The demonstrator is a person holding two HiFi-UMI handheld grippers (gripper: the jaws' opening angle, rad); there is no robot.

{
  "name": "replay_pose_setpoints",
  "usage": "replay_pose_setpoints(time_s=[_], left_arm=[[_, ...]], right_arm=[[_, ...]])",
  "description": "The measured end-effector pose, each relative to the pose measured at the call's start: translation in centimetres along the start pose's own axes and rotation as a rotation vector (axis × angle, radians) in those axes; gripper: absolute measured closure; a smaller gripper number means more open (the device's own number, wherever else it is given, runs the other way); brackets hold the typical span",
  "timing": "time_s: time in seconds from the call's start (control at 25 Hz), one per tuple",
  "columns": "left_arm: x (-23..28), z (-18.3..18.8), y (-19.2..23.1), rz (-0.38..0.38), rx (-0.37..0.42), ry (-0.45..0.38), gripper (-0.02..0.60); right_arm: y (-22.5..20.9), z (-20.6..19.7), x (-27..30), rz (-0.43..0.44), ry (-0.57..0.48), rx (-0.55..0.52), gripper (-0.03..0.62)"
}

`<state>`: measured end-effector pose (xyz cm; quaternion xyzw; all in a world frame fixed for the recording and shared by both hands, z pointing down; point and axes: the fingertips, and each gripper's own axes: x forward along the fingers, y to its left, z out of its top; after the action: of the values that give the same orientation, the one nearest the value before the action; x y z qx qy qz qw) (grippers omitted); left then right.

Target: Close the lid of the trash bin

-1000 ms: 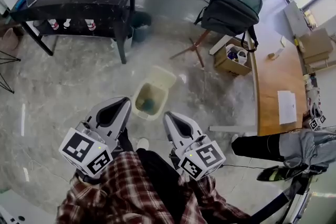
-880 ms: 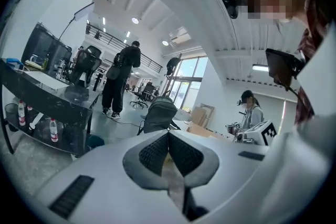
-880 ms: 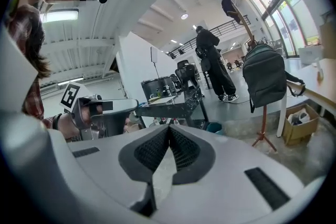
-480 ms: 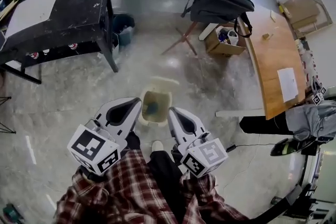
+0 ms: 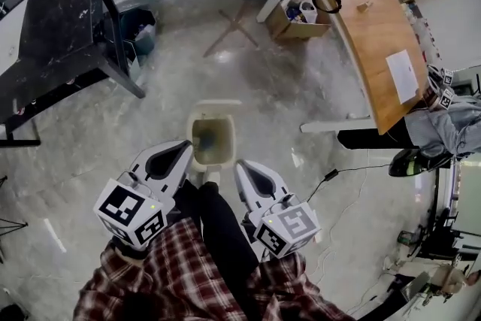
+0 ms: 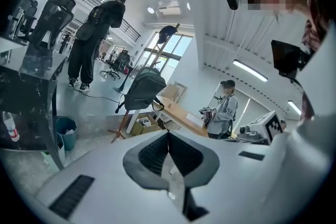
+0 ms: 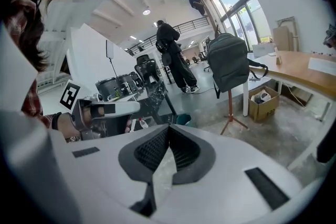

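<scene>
Trash bin [image 5: 213,154] with its lid [image 5: 214,105] not yet closed. The mouth stands open and a dark bluish item shows inside. The lid is a pale flap at the rim farthest from the jaws, seemingly tipped back. Nothing of the task looks done: the whole closing stroke remains, and neither tool touches bin or lid.

Left gripper [image 5: 186,147]: jaws drawn together at their tips with nothing between them, as its own view confirms [image 6: 168,136]. Right gripper [image 5: 240,165]: the same, tips meeting on empty air [image 7: 168,128].

The bin sits on the floor [image 5: 301,86] just ahead of both jaw pairs and in the gap between them. Its near rim is close beside the left tips and a little farther from the right. The lid lies beyond the opening, so either tool must probably reach across the mouth to swing it shut. Neither gripper view shows the bin; both look out across the room.
</scene>
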<state>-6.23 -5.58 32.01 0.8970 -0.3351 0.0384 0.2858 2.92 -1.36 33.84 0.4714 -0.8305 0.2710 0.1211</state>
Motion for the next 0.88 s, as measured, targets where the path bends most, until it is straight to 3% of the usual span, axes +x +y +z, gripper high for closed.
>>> replay_pose_setpoints(time_s=[0.32,0.88], left_arm=[[4.2,-4.8,2.5,0.029,-0.040,0.042,0.569],[9.4,-15.0,5.8,0.110,-0.146,0.085,0.569]], right_arm=[[-6.3,-3.9,2.7,-0.023,0.078,0.049,0.580],[-13.3,-10.9,9.4,0.086,0.202,0.013,0.580]])
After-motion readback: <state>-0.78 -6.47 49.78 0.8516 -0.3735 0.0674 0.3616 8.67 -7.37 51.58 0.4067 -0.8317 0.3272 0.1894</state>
